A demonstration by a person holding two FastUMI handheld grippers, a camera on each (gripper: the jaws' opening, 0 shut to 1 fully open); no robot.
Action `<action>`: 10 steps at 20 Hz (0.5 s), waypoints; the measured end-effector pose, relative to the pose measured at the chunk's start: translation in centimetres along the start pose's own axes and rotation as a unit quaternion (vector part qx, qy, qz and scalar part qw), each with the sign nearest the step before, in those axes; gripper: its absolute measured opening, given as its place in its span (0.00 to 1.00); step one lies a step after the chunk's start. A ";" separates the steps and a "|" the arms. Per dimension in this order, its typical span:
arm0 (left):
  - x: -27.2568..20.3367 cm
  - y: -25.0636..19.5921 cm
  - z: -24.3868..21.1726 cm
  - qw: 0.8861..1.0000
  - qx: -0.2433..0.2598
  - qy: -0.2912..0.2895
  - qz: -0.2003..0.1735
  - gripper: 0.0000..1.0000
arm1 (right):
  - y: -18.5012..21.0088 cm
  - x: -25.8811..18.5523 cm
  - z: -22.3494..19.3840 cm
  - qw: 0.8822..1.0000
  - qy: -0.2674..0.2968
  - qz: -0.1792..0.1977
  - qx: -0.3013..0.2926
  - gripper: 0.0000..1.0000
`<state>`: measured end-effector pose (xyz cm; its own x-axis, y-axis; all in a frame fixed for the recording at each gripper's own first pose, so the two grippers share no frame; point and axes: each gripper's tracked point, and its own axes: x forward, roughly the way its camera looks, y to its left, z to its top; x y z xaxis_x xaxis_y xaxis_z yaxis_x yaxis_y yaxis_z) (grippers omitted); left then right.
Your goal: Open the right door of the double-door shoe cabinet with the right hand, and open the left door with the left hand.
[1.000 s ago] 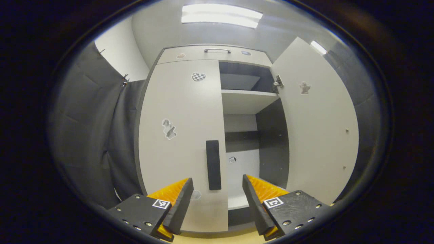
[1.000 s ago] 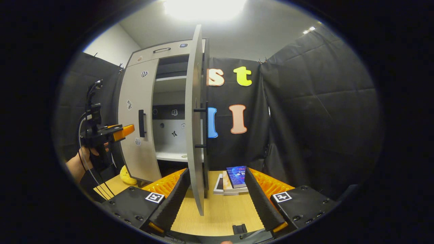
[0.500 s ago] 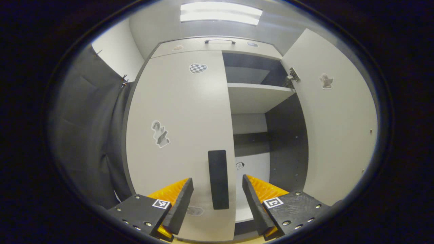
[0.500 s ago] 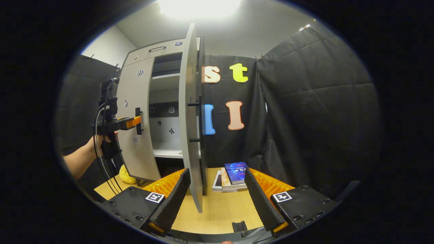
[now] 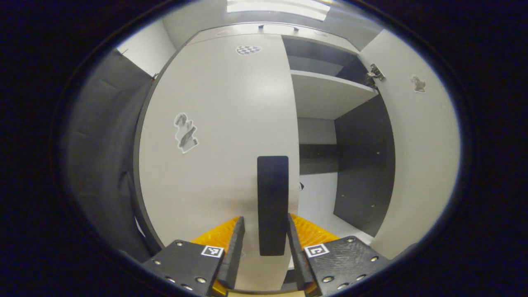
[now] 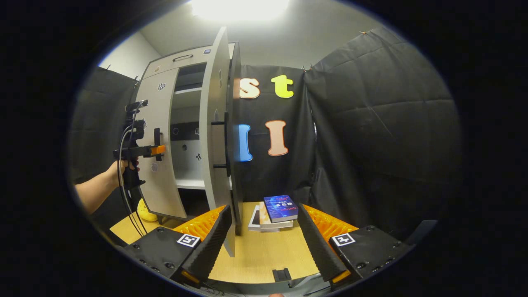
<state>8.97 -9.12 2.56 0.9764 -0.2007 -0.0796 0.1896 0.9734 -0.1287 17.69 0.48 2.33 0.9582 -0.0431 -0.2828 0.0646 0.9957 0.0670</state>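
The pale grey shoe cabinet stands with its left door closed and its right door swung wide open. The left door's black vertical handle sits between the fingers of my left gripper. The right finger is at the handle's edge and a narrow gap shows beside the left finger. In the right gripper view the left gripper is at that handle, held by a hand. My right gripper is open and holds nothing. The open door's edge is just past its left finger.
Dark shelves show inside the open half of the cabinet. Stacked books lie on the wooden table to the right of the open door. A yellow toy sits by the cabinet's foot. Black cloth hangs on both sides.
My left gripper has moved in to the left door's handle and its fingers have narrowed around it. The right gripper has drifted slightly, so the open right door sits further left in its view.
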 end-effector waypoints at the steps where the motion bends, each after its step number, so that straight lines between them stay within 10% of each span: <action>1: 0.3 -0.3 -0.1 1.000 0.003 0.001 -0.008 0.52 | -0.1 0.1 0.1 1.000 -0.001 -0.001 0.002 1.00; 4: 0.3 -0.1 -0.3 1.000 0.019 0.007 -0.007 0.27 | 0.1 0.5 0.3 1.000 -0.009 0.002 0.007 1.00; 10: 0.0 0.2 -0.3 1.000 -0.012 0.014 -0.010 0.12 | 0.8 0.9 0.5 0.999 -0.017 0.034 0.001 0.96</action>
<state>8.99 -8.99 2.21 0.9691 -0.2237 -0.1038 0.2065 0.9662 -0.1545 18.73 1.18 2.56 0.9694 0.0215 -0.2446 -0.0003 0.9963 0.0865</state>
